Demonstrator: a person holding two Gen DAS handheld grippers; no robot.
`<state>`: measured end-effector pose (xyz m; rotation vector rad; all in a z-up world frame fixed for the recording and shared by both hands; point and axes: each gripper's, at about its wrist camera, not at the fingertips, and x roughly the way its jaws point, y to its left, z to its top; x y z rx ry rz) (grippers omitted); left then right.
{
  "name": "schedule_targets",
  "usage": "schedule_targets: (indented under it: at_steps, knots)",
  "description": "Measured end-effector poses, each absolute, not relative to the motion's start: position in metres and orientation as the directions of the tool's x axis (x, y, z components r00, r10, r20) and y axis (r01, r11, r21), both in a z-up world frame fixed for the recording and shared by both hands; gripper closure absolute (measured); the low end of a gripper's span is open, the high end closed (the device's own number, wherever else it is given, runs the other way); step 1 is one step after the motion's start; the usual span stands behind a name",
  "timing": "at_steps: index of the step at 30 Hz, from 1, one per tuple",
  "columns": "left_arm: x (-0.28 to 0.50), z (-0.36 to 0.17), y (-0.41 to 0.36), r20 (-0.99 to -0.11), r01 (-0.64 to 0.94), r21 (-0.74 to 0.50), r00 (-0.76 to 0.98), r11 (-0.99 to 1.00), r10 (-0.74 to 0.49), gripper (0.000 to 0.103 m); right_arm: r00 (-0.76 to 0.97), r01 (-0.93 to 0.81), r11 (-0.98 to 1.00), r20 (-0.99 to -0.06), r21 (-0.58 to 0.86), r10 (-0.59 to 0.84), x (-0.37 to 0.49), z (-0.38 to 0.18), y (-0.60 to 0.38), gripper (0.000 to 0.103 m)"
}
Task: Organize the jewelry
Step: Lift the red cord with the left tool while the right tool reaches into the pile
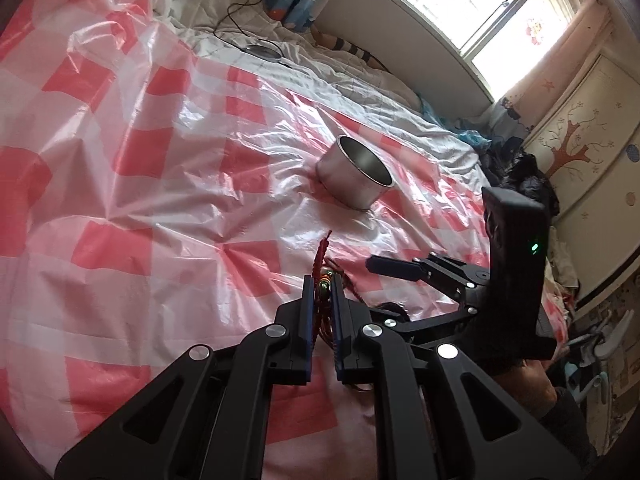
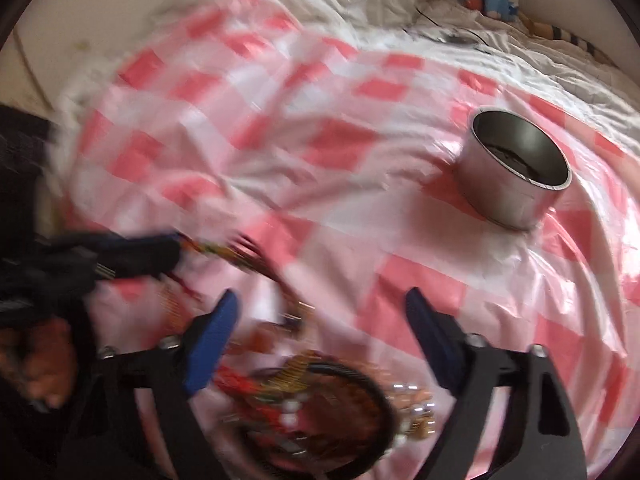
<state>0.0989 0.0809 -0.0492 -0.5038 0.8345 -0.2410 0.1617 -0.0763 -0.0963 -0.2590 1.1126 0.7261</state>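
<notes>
Left gripper (image 1: pixel 322 285): fingers clamped on a red braided bracelet (image 1: pixel 321 258). Right gripper (image 2: pixel 320 312): fingers spread, nothing held, poised above a blurred jewelry pile (image 2: pixel 320 396). Steel tin (image 1: pixel 354 172): upright on the bed beyond both.

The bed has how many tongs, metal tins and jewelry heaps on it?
Tongs: 2, the left tongs and the right tongs
Metal tin: 1
Jewelry heap: 1, pieces too blurred to count
Total: 4
</notes>
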Motion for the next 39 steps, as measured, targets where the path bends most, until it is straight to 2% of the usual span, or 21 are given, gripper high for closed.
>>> schedule_targets:
  at_steps: [5,9,13,15,17,19,20,21,22,23,24,25,26,27,28,30,32,33,36,39]
  knots:
    - [0.1,-0.06,0.1,-0.638,-0.042,-0.583,0.642,0.812,-0.425,0.094,0.308,-0.587,0.804,-0.892,0.095,0.331,0.162,-0.095,-0.095,0.025]
    - [0.091,-0.055,0.121,-0.615,-0.109,-0.585,0.705,0.803,-0.353,0.094,0.279,-0.578,0.806,-0.897,0.13,0.344,0.163,-0.097,-0.106,0.025]
    - [0.091,-0.064,0.125,-0.634,-0.121,-0.601,0.673,0.79,-0.38,0.094,0.238,-0.614,0.756,-0.859,0.229,0.453,0.157,-0.085,-0.107,0.025]
    - [0.092,-0.065,0.122,-0.645,-0.11,-0.589,0.661,0.801,-0.383,0.094,0.234,-0.636,0.724,-0.827,0.268,0.512,0.154,-0.075,-0.104,0.018]
    - [0.095,-0.07,0.12,-0.664,-0.114,-0.582,0.639,0.805,-0.389,0.094,0.235,-0.65,0.703,-0.804,0.287,0.546,0.151,-0.068,-0.099,0.017]
    - [0.097,-0.075,0.116,-0.681,-0.126,-0.577,0.62,0.807,-0.39,0.09,0.264,-0.669,0.693,-0.786,0.268,0.559,0.149,-0.06,-0.092,0.017]
    - [0.099,-0.078,0.114,-0.692,-0.131,-0.57,0.609,0.811,-0.388,0.081,0.268,-0.682,0.685,-0.784,0.257,0.561,0.147,-0.056,-0.088,0.017]
    - [0.101,-0.081,0.11,-0.704,-0.133,-0.56,0.596,0.817,-0.386,0.068,0.274,-0.697,0.676,-0.784,0.238,0.558,0.145,-0.053,-0.082,0.017]
    - [0.104,-0.084,0.105,-0.723,-0.137,-0.542,0.579,0.829,-0.377,0.06,0.279,-0.709,0.671,-0.787,0.218,0.55,0.143,-0.052,-0.078,0.018]
    - [0.106,-0.088,0.101,-0.741,-0.142,-0.522,0.564,0.841,-0.365,0.052,0.278,-0.72,0.664,-0.793,0.201,0.542,0.141,-0.053,-0.074,0.021]
    - [0.109,-0.09,0.096,-0.754,-0.138,-0.504,0.551,0.853,-0.357,0.052,0.267,-0.726,0.661,-0.808,0.19,0.526,0.141,-0.056,-0.07,0.032]
    - [0.111,-0.091,0.091,-0.763,-0.129,-0.485,0.546,0.865,-0.346,0.052,0.254,-0.727,0.662,-0.824,0.182,0.506,0.141,-0.063,-0.068,0.048]
    - [0.112,-0.09,0.087,-0.768,-0.114,-0.466,0.544,0.877,-0.338,0.055,0.25,-0.727,0.666,-0.839,0.167,0.483,0.142,-0.069,-0.068,0.055]
    - [0.113,-0.089,0.083,-0.769,-0.103,-0.452,0.547,0.886,-0.329,0.077,0.256,-0.726,0.672,-0.849,0.147,0.462,0.143,-0.073,-0.067,0.058]
    - [0.114,-0.089,0.082,-0.772,-0.095,-0.451,0.541,0.887,-0.334,0.089,0.266,-0.724,0.676,-0.851,0.134,0.453,0.144,-0.075,-0.067,0.059]
    - [0.114,-0.089,0.082,-0.766,-0.086,-0.457,0.544,0.885,-0.343,0.1,0.287,-0.729,0.675,-0.842,0.117,0.456,0.146,-0.073,-0.066,0.059]
    - [0.11,-0.081,0.084,-0.746,-0.077,-0.446,0.582,0.892,-0.323,0.1,0.309,-0.736,0.67,-0.836,0.091,0.453,0.147,-0.072,-0.063,0.06]
    - [0.108,-0.077,0.087,-0.739,-0.08,-0.438,0.599,0.895,-0.308,0.1,0.309,-0.744,0.664,-0.838,0.081,0.449,0.147,-0.073,-0.06,0.064]
    - [0.105,-0.072,0.098,-0.716,-0.097,-0.467,0.625,0.879,-0.311,0.1,0.293,-0.757,0.652,-0.868,0.046,0.401,0.145,-0.086,-0.052,0.088]
    - [0.102,-0.066,0.104,-0.693,-0.098,-0.477,0.653,0.874,-0.305,0.1,0.277,-0.746,0.661,-0.863,0.084,0.422,0.147,-0.085,-0.057,0.097]
